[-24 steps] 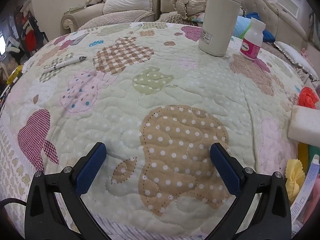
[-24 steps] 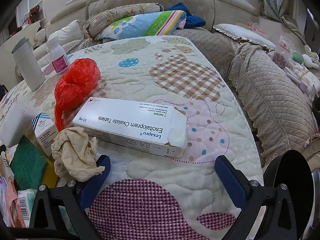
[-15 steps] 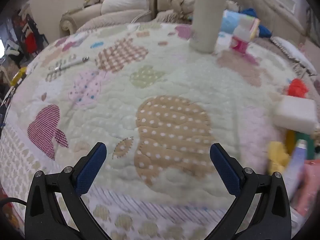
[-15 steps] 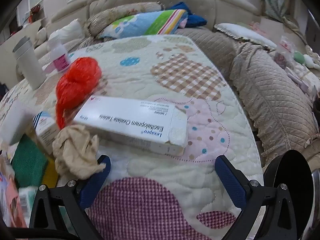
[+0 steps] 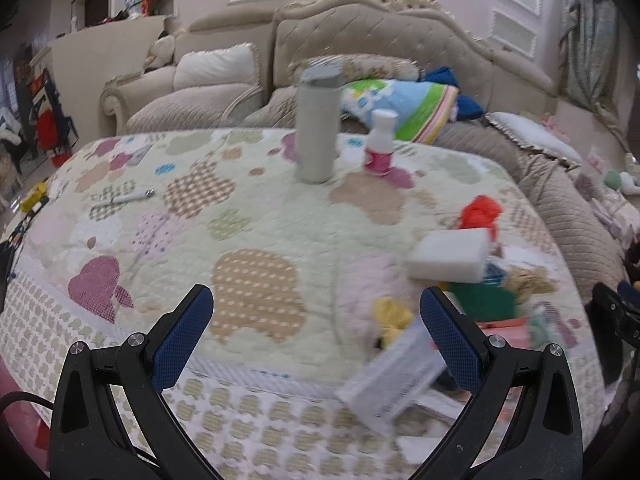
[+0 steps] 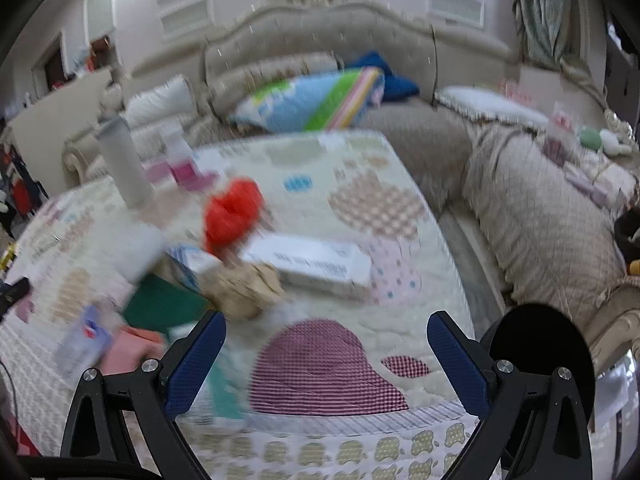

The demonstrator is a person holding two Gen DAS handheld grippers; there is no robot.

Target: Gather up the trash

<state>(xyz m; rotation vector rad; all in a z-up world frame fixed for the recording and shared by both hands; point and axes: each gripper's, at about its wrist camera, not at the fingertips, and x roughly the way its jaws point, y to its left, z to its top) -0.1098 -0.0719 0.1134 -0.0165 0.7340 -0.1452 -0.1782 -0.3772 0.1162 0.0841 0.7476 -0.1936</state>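
Both my tongs are spread wide and hold nothing. From my right tongs (image 6: 322, 356), the trash pile sits at about eleven o'clock on the quilt (image 6: 360, 184). The red bag (image 6: 232, 210) looks soft, light and crinkly, so I'd pinch its puffy middle. The white box (image 6: 316, 266) looks light but stiff; I'd grab its long sides. My left tongs (image 5: 316, 332) wait.
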